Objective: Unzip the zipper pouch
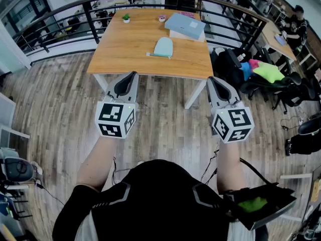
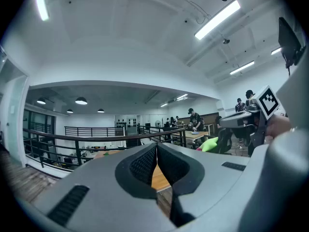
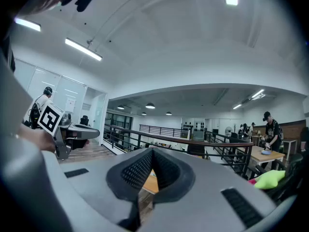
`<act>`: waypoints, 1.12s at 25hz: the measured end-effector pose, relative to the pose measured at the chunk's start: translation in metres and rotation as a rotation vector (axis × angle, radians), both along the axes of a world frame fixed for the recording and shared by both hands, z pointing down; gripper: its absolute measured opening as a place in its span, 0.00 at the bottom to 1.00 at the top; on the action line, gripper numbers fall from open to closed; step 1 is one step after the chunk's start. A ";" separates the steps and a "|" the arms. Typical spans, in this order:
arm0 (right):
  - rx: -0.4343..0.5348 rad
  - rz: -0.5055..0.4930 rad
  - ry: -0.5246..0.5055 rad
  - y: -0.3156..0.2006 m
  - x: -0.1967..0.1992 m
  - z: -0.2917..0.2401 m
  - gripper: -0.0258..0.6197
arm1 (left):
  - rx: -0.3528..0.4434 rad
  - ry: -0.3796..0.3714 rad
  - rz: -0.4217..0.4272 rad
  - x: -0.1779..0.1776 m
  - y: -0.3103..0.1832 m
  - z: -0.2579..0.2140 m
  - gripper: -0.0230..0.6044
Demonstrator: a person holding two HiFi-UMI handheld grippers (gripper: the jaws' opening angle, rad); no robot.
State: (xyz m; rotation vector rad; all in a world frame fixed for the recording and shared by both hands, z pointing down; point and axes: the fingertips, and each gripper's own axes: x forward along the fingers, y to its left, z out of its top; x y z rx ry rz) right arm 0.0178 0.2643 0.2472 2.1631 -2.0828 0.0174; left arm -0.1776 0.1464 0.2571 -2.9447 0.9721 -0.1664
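Pouch [image 1: 163, 47] lies flat on the wooden table [image 1: 118, 54], right of centre. It's pale blue-green, w/ the zip edge [image 1: 156, 55] along the side nearest me. A thin bit pokes out at that edge's left end. Prob the pull, but too small to be sure. Nothing is touching the pouch. Just behind it is a blue book [image 1: 185, 25] on a stack, and further back a little plant [image 1: 126, 18].

What could go wrong, as I judge it:
- The pouch is light and loose on a smooth top. If I tug the pull w/o pinning the other end, the whole thing will slide or bunch up instead of opening.
- The pull is tiny and lies flat. The pads could close on fabric and snag it, or close on nothing at all.
- If I come in too low I'll shove the pouch twd the book.
- Both sets of jaws are closed now, so if I reach in w/o opening them first I'll only nudge it.

Left gripper [image 1: 132, 75] is clenched: in the left gripper view the pads meet at the tips w/ nothing between them, just table and floor seen through the gap lower down. Right gripper [image 1: 211, 79] is the same, pressed together and empty. Both are held about level by the table's near edge, well apart from the pouch and touching nothing.
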 end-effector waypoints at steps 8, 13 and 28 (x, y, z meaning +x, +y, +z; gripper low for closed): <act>-0.006 -0.007 0.009 0.003 -0.005 0.001 0.05 | 0.010 0.008 -0.022 -0.003 0.000 -0.003 0.08; 0.016 -0.006 -0.001 0.003 -0.004 -0.004 0.05 | 0.007 0.042 -0.021 -0.004 0.003 -0.008 0.09; 0.019 -0.037 -0.028 0.000 -0.017 -0.002 0.11 | 0.007 0.018 0.004 -0.010 0.006 -0.005 0.09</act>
